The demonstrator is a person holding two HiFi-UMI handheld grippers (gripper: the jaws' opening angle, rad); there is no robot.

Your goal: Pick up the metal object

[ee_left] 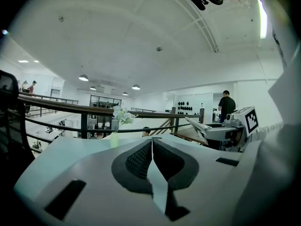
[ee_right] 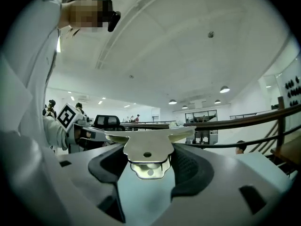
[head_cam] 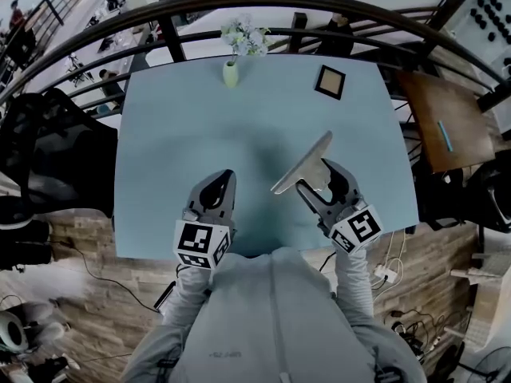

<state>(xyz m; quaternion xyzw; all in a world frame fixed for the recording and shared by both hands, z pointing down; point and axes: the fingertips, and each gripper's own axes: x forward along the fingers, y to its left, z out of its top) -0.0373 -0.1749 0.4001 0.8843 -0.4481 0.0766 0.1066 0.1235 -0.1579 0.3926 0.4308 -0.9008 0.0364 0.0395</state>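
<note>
The metal object point(head_cam: 302, 164) is a flat, pale plate with a long top bar and a tab with a hole. My right gripper point(head_cam: 316, 177) is shut on the tab and holds the plate over the right half of the light blue table point(head_cam: 168, 142). In the right gripper view the plate point(ee_right: 146, 147) spans the gap between the two dark pads, its bar lying crosswise above them. My left gripper point(head_cam: 214, 191) hovers near the table's front edge with its jaws together and nothing between them. From the left gripper view the plate point(ee_left: 201, 126) shows at the right.
A small green vase with white flowers point(head_cam: 231, 69) and a dark picture frame point(head_cam: 330, 81) stand at the table's far edge. A curved black railing point(head_cam: 263, 6) runs behind it. A wooden side table point(head_cam: 443, 118) is at the right and a black chair point(head_cam: 44, 150) at the left.
</note>
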